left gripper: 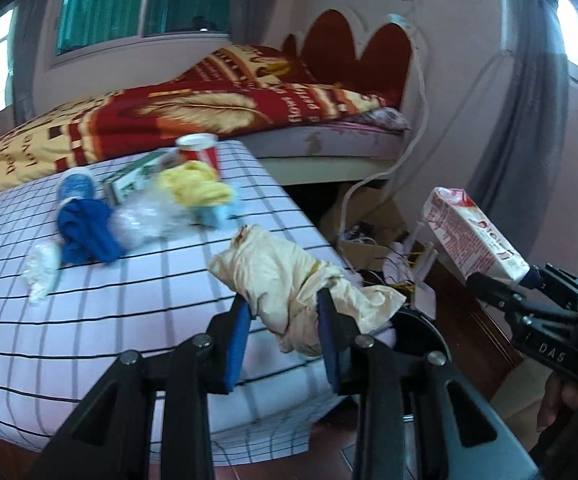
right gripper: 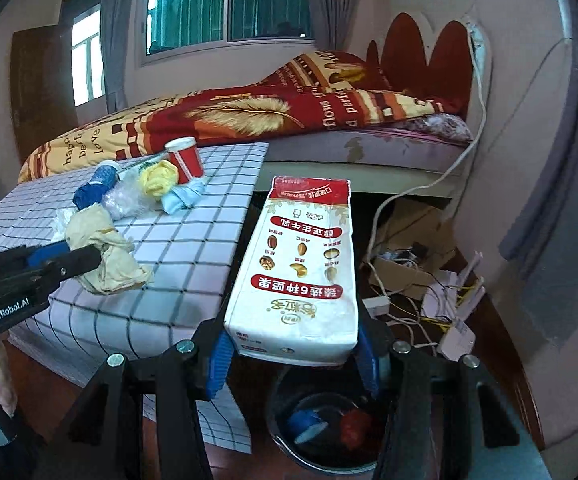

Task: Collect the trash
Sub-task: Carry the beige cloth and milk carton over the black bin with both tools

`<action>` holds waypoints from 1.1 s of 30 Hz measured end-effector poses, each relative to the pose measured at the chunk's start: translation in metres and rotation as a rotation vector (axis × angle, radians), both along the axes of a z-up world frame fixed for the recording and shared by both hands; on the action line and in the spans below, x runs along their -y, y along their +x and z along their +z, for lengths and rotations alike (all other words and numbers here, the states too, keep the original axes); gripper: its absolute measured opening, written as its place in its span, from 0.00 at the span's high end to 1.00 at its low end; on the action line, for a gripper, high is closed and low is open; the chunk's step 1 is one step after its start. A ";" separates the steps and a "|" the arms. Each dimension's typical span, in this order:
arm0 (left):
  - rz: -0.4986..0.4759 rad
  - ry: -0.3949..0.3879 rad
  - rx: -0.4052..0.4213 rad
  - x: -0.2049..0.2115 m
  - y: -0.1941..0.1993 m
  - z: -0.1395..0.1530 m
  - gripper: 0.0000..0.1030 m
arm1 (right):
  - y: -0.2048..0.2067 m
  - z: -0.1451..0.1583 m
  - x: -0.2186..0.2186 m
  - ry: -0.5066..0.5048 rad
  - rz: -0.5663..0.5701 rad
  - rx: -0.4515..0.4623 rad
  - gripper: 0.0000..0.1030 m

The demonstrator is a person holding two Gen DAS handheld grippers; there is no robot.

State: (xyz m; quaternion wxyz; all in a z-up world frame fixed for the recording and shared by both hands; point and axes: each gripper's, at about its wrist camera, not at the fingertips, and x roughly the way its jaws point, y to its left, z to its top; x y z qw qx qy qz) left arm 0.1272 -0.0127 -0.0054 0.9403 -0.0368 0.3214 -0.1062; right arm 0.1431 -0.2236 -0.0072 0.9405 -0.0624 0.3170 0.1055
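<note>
We see a matt, creased cream paper wad [left gripper: 289, 280] pinched between the left gripper [left gripper: 285, 332]'s blue rubbery pads, whose arms look like matt black plastic with shiny metal bolts. The right gripper [right gripper: 293, 354] clamps a smooth, faintly glossy printed milk carton [right gripper: 301, 272] of coated card. Below the carton sits a dark, smooth plastic bin [right gripper: 289, 452]. Left of the carton, a matt checked cloth [right gripper: 177, 248] covers the table, bearing a glossy red paper cup [right gripper: 185, 160], crinkly clear plastic film [right gripper: 127, 202] and soft blue fabric [right gripper: 89, 194]. Under the bin, the floor [right gripper: 69, 380] looks like polished reddish wood.
</note>
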 end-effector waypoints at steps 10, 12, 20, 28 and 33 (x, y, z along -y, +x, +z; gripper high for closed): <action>-0.123 -0.003 -0.019 0.067 -0.008 -0.007 0.67 | -0.027 -0.019 0.063 -0.025 -0.082 -0.030 0.47; -0.143 -0.009 -0.026 0.083 -0.010 -0.010 0.67 | -0.031 -0.026 0.074 -0.021 -0.096 -0.042 0.47; -0.208 -0.027 -0.085 0.129 -0.016 -0.033 0.67 | -0.042 -0.058 0.104 -0.023 -0.125 -0.116 0.47; -0.208 -0.015 -0.173 0.144 -0.008 -0.069 0.67 | -0.034 -0.095 0.120 -0.029 -0.122 -0.196 0.47; -0.197 -0.039 -0.243 0.147 0.004 -0.093 0.67 | -0.025 -0.121 0.122 -0.031 -0.095 -0.251 0.47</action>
